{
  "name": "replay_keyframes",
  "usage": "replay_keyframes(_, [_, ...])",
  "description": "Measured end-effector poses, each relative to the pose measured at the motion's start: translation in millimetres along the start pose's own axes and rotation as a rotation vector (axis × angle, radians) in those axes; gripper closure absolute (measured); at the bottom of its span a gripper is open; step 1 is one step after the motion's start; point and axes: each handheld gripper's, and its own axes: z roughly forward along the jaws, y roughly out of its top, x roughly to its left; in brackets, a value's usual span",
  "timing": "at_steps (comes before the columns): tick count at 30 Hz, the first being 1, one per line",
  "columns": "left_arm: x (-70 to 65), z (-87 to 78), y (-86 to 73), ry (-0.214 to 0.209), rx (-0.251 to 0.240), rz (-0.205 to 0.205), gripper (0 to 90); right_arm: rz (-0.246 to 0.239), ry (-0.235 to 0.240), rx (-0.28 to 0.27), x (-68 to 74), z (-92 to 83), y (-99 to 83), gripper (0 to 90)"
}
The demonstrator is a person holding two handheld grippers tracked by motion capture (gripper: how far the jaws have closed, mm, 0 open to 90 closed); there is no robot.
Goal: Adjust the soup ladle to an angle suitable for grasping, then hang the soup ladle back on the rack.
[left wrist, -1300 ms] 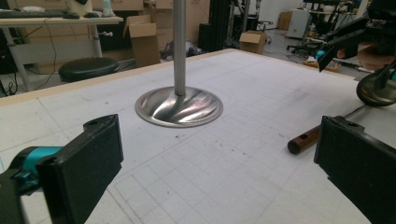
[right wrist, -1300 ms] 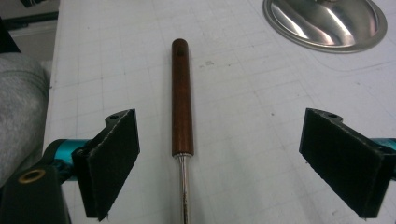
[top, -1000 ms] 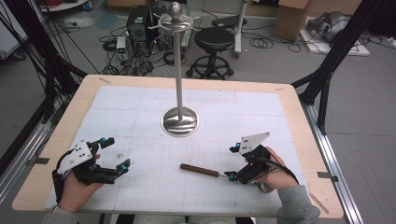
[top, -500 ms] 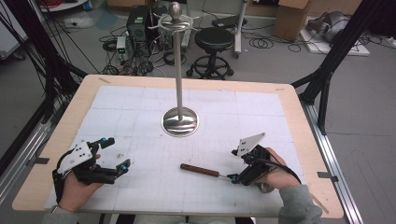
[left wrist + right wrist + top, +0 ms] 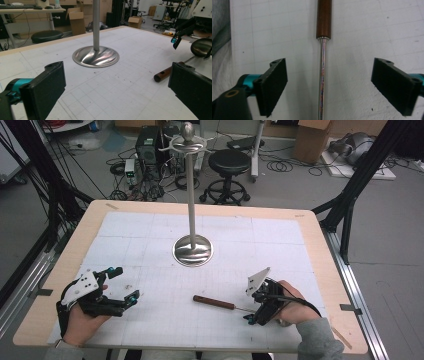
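Straddling the ladle lying flat on the worktop, your right hand-held gripper has been narrowing yet grips nothing, left hand-held gripper wide open and empty; next, judge, centre the thin metal shaft and squeeze.

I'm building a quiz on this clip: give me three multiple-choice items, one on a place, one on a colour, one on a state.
1. Where is the metal stand?
A. middle of the table
B. on the floor
C. in the left gripper

2. What colour is the ladle's handle?
A. blue
B. brown
C. white

3. How are the right gripper's fingers?
A. clamped on the stand
C. holding a cup
B. apart on both sides of the ladle's thin metal shaft

Answers: 1 A, its round base rests mid-table; 2 B, the handle looks brown wood; 3 B, clear gaps show between fingers and shaft.
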Motion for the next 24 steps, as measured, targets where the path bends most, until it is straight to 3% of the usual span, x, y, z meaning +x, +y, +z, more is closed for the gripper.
replay_keyframes(3, [-1.0,-0.8,0.0,0.004,0.005,0.005,1.8,-0.004,-0.009,0.056,-1.3,3.5,-1.6,14.8])
replay_keyframes(15, [2.0,-1.8,-0.4,0.003,-0.007,-0.009,1.8,-0.004,0.021,0.086,-2.6,5.3,-1.8,20.0])
replay_keyframes(24, [0.8,1.8,0.8,-0.006,0.003,-0.006,1.8,-0.007,0.008,0.130,-0.2,6.0,-4.9,41.3])
